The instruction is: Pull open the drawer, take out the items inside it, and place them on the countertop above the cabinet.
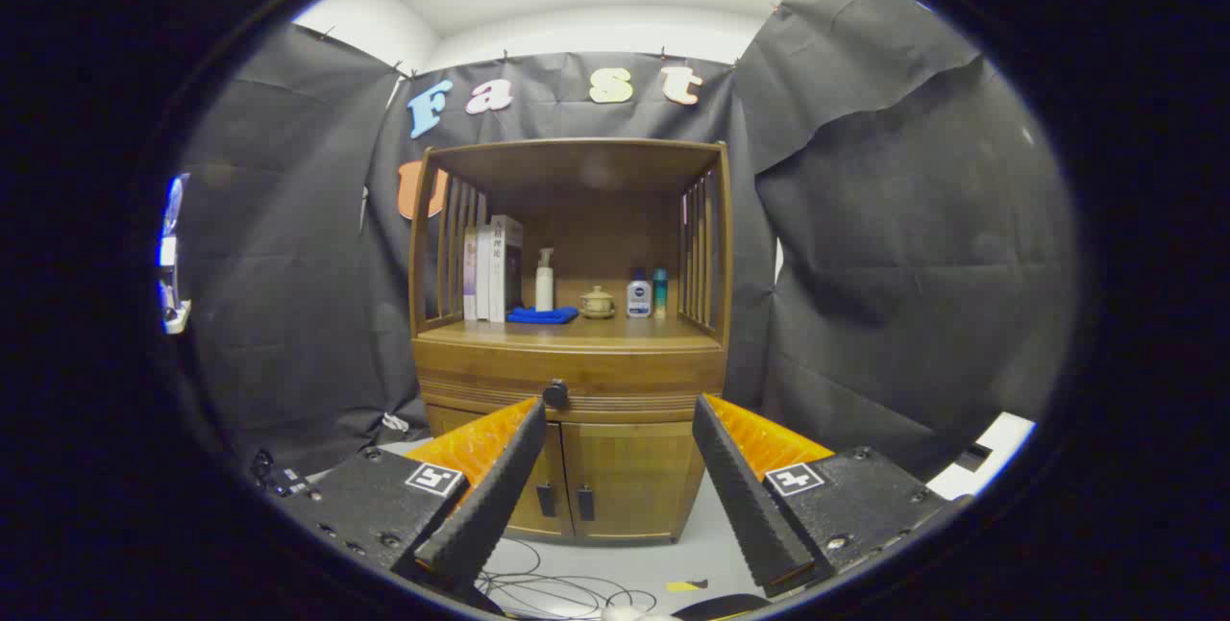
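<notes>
A wooden cabinet (573, 381) stands ahead against the black cloth wall. Its drawer (615, 383) is closed, with a dark round knob (555, 395) on the front, just above the tip of the left finger. The countertop (625, 333) lies above the drawer under an open shelf bay. My gripper (620, 408) is open, with nothing between its fingers, and sits some way back from the cabinet front. The drawer's contents are hidden.
On the countertop stand books (492, 268), a white pump bottle (545, 283), a blue cloth (541, 315), a small lidded pot (597, 302) and two small bottles (648, 294). Two lower doors (615, 477) sit below the drawer. Cables (548, 587) lie on the floor.
</notes>
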Available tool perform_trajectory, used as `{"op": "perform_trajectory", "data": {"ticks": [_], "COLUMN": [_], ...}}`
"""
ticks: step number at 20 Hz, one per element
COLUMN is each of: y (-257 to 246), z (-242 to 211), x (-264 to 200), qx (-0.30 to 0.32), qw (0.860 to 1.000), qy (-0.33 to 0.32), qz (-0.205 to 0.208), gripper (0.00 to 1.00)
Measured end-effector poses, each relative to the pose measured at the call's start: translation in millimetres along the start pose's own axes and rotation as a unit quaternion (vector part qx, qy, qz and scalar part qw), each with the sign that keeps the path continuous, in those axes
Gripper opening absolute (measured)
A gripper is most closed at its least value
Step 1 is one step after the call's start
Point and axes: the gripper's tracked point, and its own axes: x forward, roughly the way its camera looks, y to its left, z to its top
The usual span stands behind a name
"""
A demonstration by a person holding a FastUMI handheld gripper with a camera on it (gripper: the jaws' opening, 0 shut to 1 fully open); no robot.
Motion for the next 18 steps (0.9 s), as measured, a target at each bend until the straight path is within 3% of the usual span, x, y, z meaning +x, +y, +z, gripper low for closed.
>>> {"op": "perform_trajectory", "data": {"ticks": [15,18], "y": [3,9], "z": [2,6], "x": [4,25], "qx": [-0.011,-0.014], "qw": [1.000,1.000], "qy": [0.012,0.012], "qz": [0.007,0.009], "gripper": [1.00,1.00]}}
